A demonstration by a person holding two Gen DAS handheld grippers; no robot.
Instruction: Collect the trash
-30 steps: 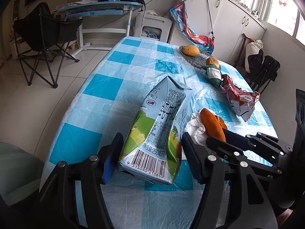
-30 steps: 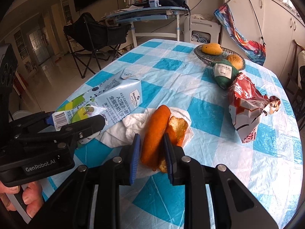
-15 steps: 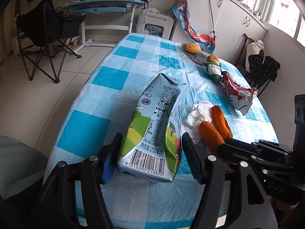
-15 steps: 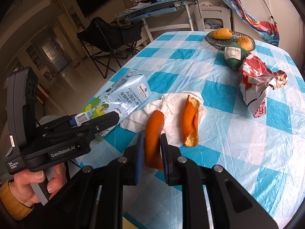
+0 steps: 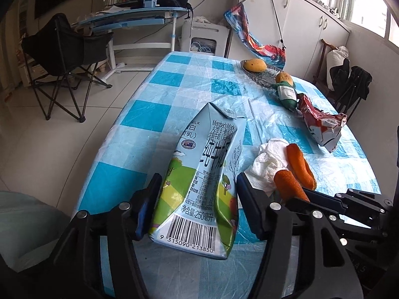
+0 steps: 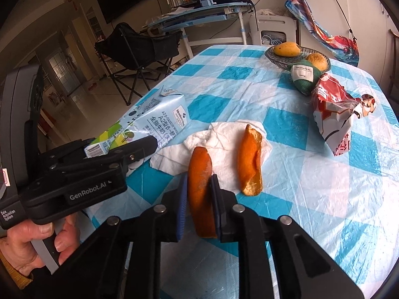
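Observation:
My left gripper [image 5: 197,194] is shut on a crushed light-blue milk carton [image 5: 204,172] and holds it above the near table edge; the carton also shows in the right wrist view [image 6: 149,124]. My right gripper [image 6: 198,189] is shut on an orange peel strip [image 6: 200,182], lifted off the table. A second orange peel [image 6: 250,159] lies on a crumpled white tissue [image 6: 224,137]. A red-and-white snack wrapper [image 6: 334,109] lies to the right.
The table has a blue-and-white checked plastic cloth [image 6: 324,199]. A glass fruit dish [image 6: 274,56] with mangoes and a green labelled avocado [image 6: 303,77] stand at the far end. A black folding chair [image 5: 64,57] and a desk [image 5: 129,17] are beyond the table.
Both grippers have risen and pulled back toward the near table edge. The right gripper has lifted one peel off the tissue; the other peel stayed. The carton stays gripped.

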